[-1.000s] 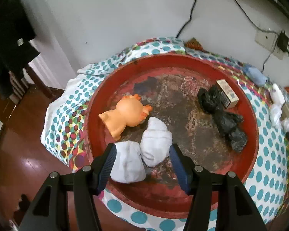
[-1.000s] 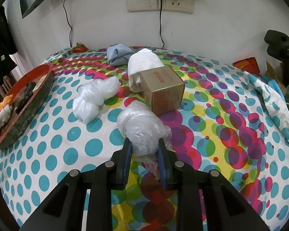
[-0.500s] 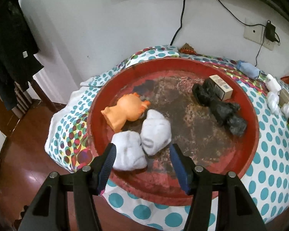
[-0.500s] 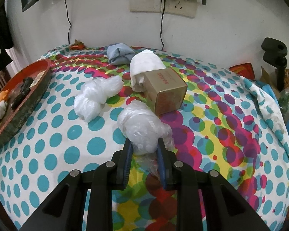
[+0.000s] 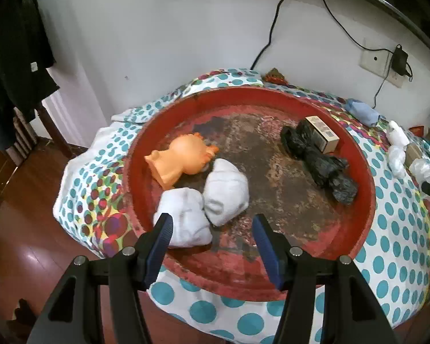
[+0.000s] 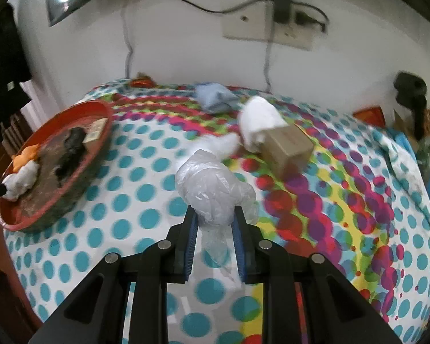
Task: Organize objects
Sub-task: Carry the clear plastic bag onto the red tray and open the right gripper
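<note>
My right gripper (image 6: 215, 215) is shut on a crumpled clear plastic bag (image 6: 212, 183), which hangs lifted above the dotted cloth (image 6: 146, 218). The round red tray (image 5: 355, 246) lies at the table's left end and holds an orange toy (image 5: 183, 160), two white cloth bundles (image 5: 226, 192), a black plastic bag (image 5: 324, 166) and a small carton (image 5: 322, 133). My left gripper (image 5: 212, 226) hangs open over the tray's near rim, just in front of the white bundles, with nothing between its fingers. In the right wrist view the tray (image 6: 97, 111) sits far left.
On the cloth behind the held bag lie a brown cardboard box (image 6: 289, 146), a white bundle (image 6: 261, 120), another clear bag (image 6: 215, 144) and a blue cloth (image 6: 215, 99). Wall sockets with cables (image 6: 275, 25) are behind. Wooden floor (image 5: 23, 238) lies past the table's left edge.
My right gripper has lifted the clear plastic bag off the cloth and swung left toward the tray. My left gripper has drawn back a little from the white bundles, still open.
</note>
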Tool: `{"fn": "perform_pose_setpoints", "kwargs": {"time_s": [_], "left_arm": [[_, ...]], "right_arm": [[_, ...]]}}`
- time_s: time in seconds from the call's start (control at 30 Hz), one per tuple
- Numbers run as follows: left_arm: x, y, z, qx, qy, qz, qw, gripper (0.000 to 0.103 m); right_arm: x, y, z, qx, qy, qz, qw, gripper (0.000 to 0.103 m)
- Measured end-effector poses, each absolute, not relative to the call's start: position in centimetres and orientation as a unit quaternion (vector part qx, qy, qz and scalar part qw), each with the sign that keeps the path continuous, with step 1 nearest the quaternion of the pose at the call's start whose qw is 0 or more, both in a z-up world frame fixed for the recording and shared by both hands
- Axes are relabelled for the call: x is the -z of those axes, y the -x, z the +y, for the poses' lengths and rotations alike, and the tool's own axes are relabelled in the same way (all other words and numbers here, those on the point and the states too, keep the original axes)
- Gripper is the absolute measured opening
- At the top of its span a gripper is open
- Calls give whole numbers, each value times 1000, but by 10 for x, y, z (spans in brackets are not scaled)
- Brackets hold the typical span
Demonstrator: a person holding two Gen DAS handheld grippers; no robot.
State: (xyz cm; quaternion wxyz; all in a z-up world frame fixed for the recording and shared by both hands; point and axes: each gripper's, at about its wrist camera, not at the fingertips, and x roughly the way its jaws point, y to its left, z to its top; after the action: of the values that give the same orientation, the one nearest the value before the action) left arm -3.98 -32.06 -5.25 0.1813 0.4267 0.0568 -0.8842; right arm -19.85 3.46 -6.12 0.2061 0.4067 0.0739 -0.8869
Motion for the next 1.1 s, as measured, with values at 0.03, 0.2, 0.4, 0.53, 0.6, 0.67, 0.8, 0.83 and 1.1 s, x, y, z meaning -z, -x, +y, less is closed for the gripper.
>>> {"fn": "perform_pose_setpoints", "kwargs": {"time_s": [0.03, 0.2, 0.4, 0.53, 0.6, 0.67, 0.8, 0.83, 1.1], "left_arm": [[52, 39, -320, 885, -425, 51, 184, 59], [52, 39, -319, 884, -425, 42, 189, 59], [53, 38, -323, 883, -426, 45, 192, 59], [52, 38, -327, 883, -425, 50, 194, 59], [53, 37, -328, 882, -427, 48, 196, 59], [54, 37, -329, 881, -428, 47, 198, 59], [54, 37, -333, 881, -427, 56, 195, 59], [54, 37, -334, 881, -427, 56, 197, 59], [56, 36, -337, 880, -428, 58, 198, 59]], "right_arm": [[58, 194, 28, 886, -405, 73, 215, 22], [44, 179, 1, 881, -396, 50, 254, 22], [34, 161, -48, 870, -385, 82, 296, 22], [30, 155, -80, 860, -384, 96, 323, 22], [30, 151, -95, 854, -385, 102, 334, 22], [31, 148, -111, 848, -386, 113, 346, 22], [33, 142, -137, 836, -387, 132, 365, 22], [35, 140, -144, 832, -389, 139, 370, 22], [57, 138, -181, 809, -412, 170, 383, 22]]}}
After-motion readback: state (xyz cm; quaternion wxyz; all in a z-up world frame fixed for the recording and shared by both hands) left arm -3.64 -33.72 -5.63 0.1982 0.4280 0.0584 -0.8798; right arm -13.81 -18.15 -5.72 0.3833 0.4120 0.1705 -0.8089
